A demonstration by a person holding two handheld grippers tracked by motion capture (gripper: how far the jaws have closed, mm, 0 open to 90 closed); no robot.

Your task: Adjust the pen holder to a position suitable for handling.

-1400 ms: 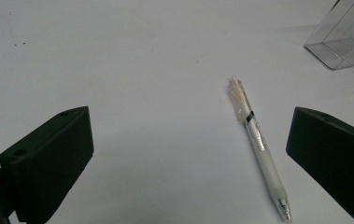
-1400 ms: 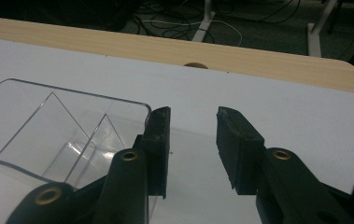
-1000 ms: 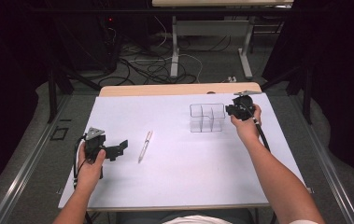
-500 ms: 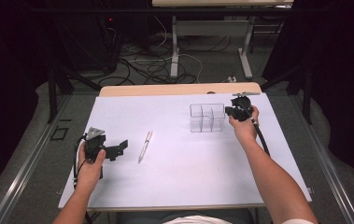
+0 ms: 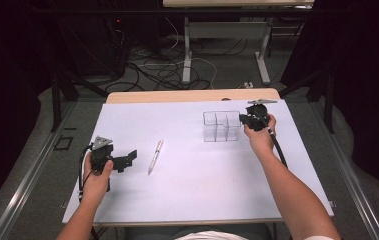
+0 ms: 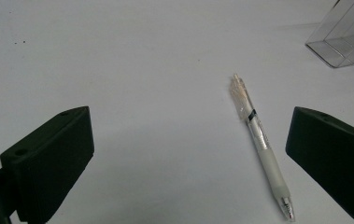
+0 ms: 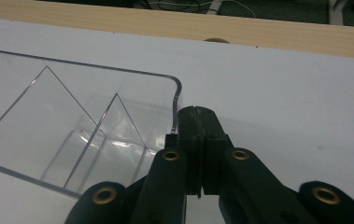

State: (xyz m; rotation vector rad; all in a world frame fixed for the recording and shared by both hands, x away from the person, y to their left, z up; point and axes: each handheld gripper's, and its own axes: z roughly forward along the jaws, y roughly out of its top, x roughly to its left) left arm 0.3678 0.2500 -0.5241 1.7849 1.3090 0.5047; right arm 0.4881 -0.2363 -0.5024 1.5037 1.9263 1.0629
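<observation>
A clear plastic organizer [image 5: 221, 113] with several compartments stands at the right back of the white table top; its rim [image 7: 95, 66] is in front of the right gripper's camera. My right gripper [image 5: 245, 120] is shut, its closed tips [image 7: 198, 113] right beside the organizer's rounded right corner, with nothing seen between the jaws. A white click pen [image 5: 154, 156] lies left of centre. My left gripper [image 5: 129, 158] rests on the table to the pen's left, open [image 6: 188, 135]. The pen [image 6: 258, 140] lies just inside its right jaw, untouched.
A white sheet [image 5: 197, 190] covers the table, leaving a wooden strip [image 5: 192, 95] bare along the far edge. A corner of the organizer [image 6: 347, 42] shows far off in the left gripper view. Cables and table legs lie on the floor beyond.
</observation>
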